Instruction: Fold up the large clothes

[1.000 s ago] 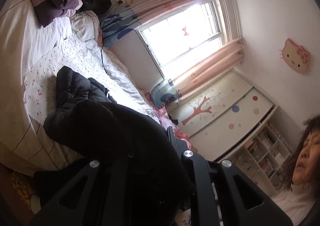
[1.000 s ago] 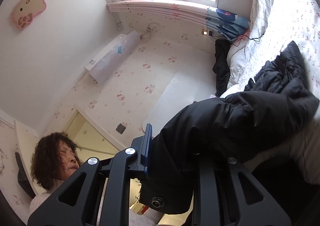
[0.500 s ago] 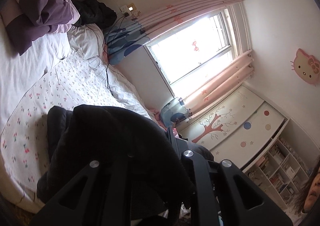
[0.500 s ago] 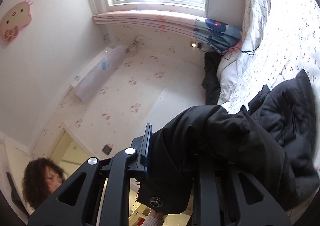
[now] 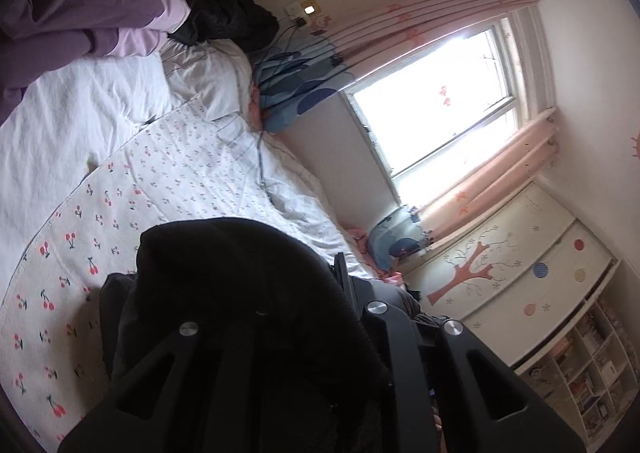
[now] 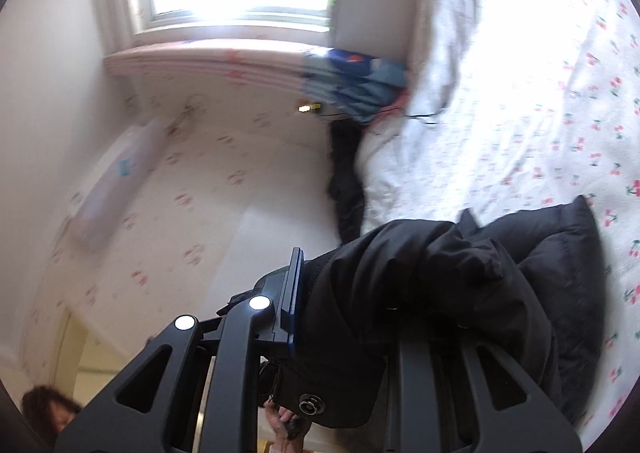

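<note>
A black padded jacket (image 5: 224,293) lies bunched over the cherry-print bed sheet (image 5: 80,221). My left gripper (image 5: 296,317) is shut on a fold of it, and the cloth drapes over and hides the left finger. In the right wrist view the same jacket (image 6: 460,285) hangs over my right gripper (image 6: 344,305), which is shut on another part of it near a snap button (image 6: 308,405). The rest of the jacket rests on the sheet (image 6: 560,125). The right wrist view is blurred by motion.
A purple duvet (image 5: 80,1) and a dark garment (image 5: 228,17) lie at the head of the bed by a white pillow (image 5: 208,81). A window (image 5: 432,101) with pink curtains, a cabinet (image 5: 516,253) and shelves (image 5: 592,373) stand beyond the bed.
Both grippers have carried the jacket forward over the bed toward the pillows. More of the sheet and less of the room shows in both views. The jacket is more bunched up.
</note>
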`<state>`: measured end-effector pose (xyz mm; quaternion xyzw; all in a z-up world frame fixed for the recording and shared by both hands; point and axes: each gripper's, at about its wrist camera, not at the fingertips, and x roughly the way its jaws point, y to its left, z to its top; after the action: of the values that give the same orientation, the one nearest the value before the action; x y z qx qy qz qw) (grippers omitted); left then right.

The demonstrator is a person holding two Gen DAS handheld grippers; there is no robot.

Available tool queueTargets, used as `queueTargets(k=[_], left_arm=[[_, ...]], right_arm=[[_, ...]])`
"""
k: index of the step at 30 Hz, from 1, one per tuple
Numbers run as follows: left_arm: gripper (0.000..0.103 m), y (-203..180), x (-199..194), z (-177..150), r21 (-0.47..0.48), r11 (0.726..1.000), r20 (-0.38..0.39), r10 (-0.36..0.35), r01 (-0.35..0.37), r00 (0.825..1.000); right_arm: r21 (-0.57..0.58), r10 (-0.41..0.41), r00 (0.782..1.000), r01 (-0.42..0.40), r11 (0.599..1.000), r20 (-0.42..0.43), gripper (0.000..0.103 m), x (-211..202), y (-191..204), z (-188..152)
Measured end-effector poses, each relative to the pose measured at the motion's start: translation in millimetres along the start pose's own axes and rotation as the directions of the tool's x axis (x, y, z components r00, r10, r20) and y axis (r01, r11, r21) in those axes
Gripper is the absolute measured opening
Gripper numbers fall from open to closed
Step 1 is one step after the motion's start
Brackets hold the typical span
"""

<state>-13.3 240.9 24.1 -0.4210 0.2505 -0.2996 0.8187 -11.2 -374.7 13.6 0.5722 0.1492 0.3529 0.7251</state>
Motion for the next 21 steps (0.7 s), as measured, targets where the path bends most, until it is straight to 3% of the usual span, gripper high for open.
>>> queueTargets(k=[8, 13, 15, 17, 18, 19, 21], left_arm=[[0.014, 46, 51, 2, -0.029, 0.987, -0.047, 0.159, -0.16, 0.986], [0.018, 66, 79, -6, -0.009, 0.959, -0.085, 0.282, -0.284, 0.956], [0.02, 68, 91, -11, 0.032, 0.938, -0.104, 0.346, -0.344, 0.932], [0.022, 68, 97, -14, 0.055, 0.923, -0.117, 0.385, -0.381, 0.915], [0.023, 65, 97, -13, 0.057, 0.92, -0.119, 0.392, -0.388, 0.912], [0.025, 63, 95, -11, 0.046, 0.924, -0.119, 0.382, -0.379, 0.916], [0.036, 60, 82, -4, -0.047, 0.948, -0.103, 0.31, -0.316, 0.945]], right_arm=[[0.075, -0.196, 0.98, 0.195, 0.978, 0.006, 0.021, 39, -67, 14], [0.072, -0.307, 0.951, 0.308, 0.949, -0.023, 0.024, 62, -96, 17], [0.068, -0.335, 0.941, 0.337, 0.939, -0.041, 0.028, 70, -105, 15], [0.071, -0.349, 0.936, 0.352, 0.933, -0.055, 0.034, 74, -110, 13], [0.074, -0.348, 0.936, 0.351, 0.933, -0.059, 0.043, 75, -112, 13], [0.076, -0.345, 0.937, 0.349, 0.934, -0.063, 0.055, 75, -111, 13], [0.082, -0.335, 0.94, 0.339, 0.937, -0.062, 0.072, 72, -106, 13]])
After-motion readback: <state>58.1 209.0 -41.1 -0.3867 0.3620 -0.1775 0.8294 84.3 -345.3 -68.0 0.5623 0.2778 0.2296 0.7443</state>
